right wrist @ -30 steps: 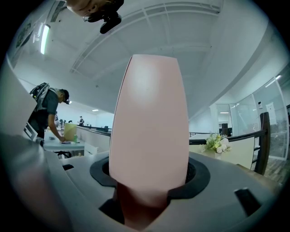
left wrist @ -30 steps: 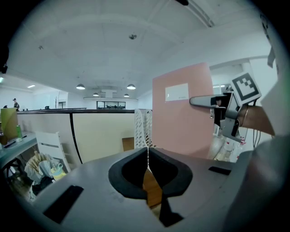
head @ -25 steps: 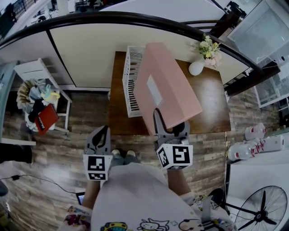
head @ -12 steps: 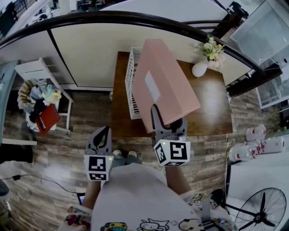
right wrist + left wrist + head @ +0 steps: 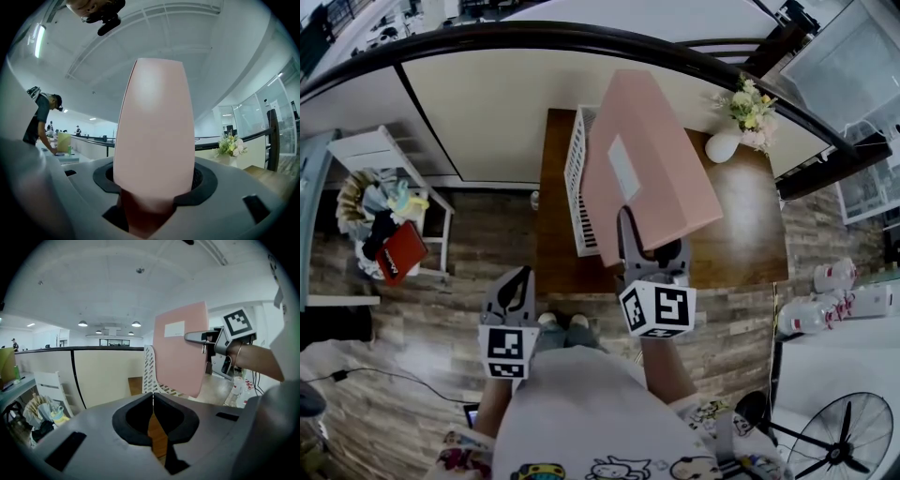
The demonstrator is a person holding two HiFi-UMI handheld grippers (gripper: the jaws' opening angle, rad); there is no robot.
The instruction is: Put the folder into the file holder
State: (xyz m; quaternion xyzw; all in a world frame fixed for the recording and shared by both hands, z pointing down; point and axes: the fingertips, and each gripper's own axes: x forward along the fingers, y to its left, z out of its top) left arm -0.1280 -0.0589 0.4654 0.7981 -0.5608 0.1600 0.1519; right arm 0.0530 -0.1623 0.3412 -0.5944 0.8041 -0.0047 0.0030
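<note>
Since a second before, the right gripper (image 5: 652, 246) had carried the flat pink folder (image 5: 652, 169) forward, further over the brown wooden table (image 5: 741, 234), and the folder stood somewhat more upright. Its two jaws were closed on the folder's near lower edge, and in the right gripper view the pink sheet (image 5: 154, 131) rose straight up from between the black pads and filled the middle of the picture. The folder was held in the air, tilted, with a small white label (image 5: 623, 167) on its upper face. It was not in the white slotted file holder (image 5: 578, 187), which stood on the left part of the table. In the head view the folder's left edge overlapped the holder's right side. The left gripper view showed the folder (image 5: 180, 352) hanging just to the right of the holder (image 5: 150, 371); whether the two touched could not be told. The left gripper (image 5: 514, 286) hung low at the person's side, short of the table's near edge. Its jaws were together at the tips and held nothing. A white vase (image 5: 724, 145) with pale flowers stood at the table's far right corner, well apart from the folder.
</note>
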